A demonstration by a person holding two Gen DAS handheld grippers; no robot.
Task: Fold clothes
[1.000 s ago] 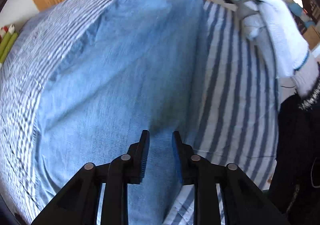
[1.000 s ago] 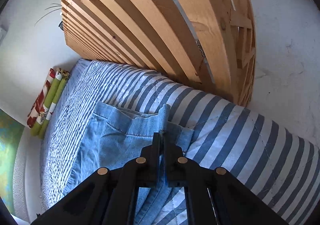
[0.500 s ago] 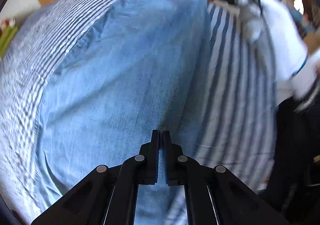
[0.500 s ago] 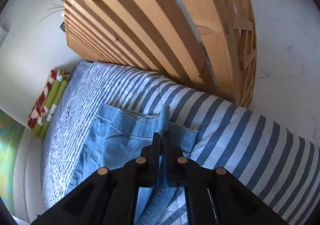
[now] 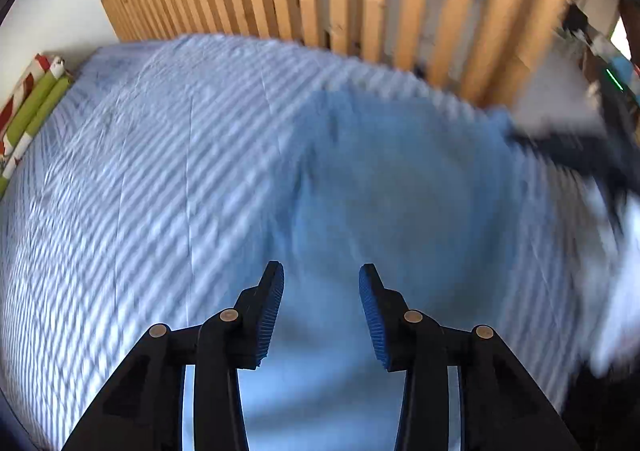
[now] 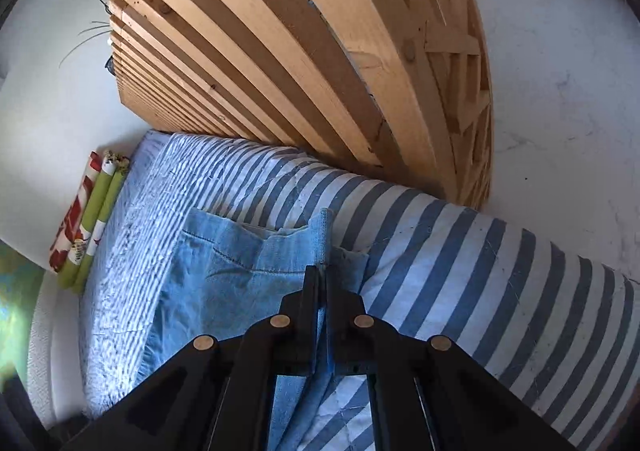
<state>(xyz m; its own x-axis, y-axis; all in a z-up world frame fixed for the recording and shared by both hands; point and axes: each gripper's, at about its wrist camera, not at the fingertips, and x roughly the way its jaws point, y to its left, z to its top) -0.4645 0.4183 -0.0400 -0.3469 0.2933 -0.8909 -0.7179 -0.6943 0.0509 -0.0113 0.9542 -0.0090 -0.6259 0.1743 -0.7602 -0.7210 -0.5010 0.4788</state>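
A light blue denim garment (image 5: 400, 191) lies spread on the striped bed; the left wrist view is blurred by motion. My left gripper (image 5: 321, 283) hovers above it with its jaws opening and nothing between the blue pads (image 5: 370, 303). My right gripper (image 6: 322, 275) is shut on the denim garment (image 6: 224, 279), pinching a narrow strip of its waistband edge near the head of the bed. That right gripper shows as a dark smear at the right of the left wrist view (image 5: 572, 155), beside a white-gloved hand (image 5: 616, 291).
The blue-and-white striped bedcover (image 5: 140, 191) spreads wide to the left of the denim. A wooden slatted headboard (image 6: 320, 51) stands right behind the bed. Red, white and green rolls (image 6: 86, 219) lie on the floor along the bed's left side.
My left gripper let go of the denim, opened, and swung away so the headboard and left half of the bed come into view. The right gripper kept still, shut on the waistband.
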